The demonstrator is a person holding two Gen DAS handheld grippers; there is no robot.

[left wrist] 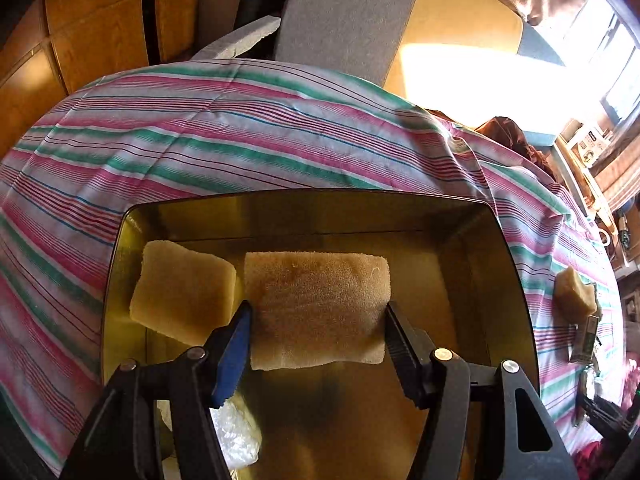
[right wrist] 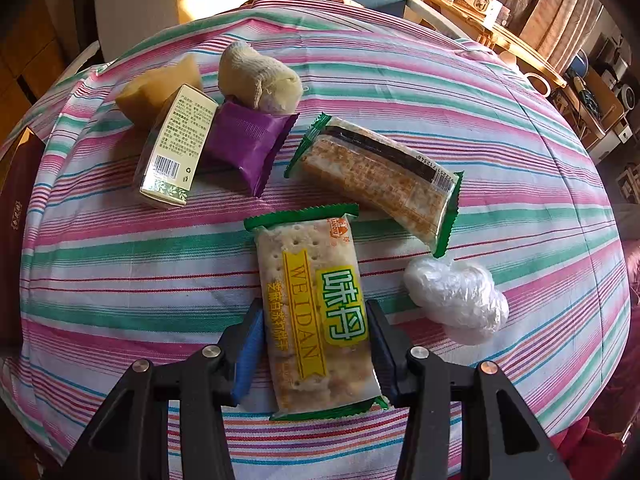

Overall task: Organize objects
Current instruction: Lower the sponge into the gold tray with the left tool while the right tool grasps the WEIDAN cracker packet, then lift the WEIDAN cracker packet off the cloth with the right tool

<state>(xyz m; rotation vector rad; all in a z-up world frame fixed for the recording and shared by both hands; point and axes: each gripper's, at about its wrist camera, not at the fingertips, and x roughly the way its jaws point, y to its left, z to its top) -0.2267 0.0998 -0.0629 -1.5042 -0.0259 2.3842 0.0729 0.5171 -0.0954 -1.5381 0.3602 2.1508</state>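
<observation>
Between left claw (left wrist: 318, 322) fingers: sponge (left wrist: 318, 308), over tin (left wrist: 486, 248).

pink, green and white striped cloth (right wrist: 400, 80); gold-coloured tin (left wrist: 500, 264); tan sponge (left wrist: 316, 308); purple packet (right wrist: 248, 144); green-edged cracker packet (right wrist: 316, 312).
</observation>
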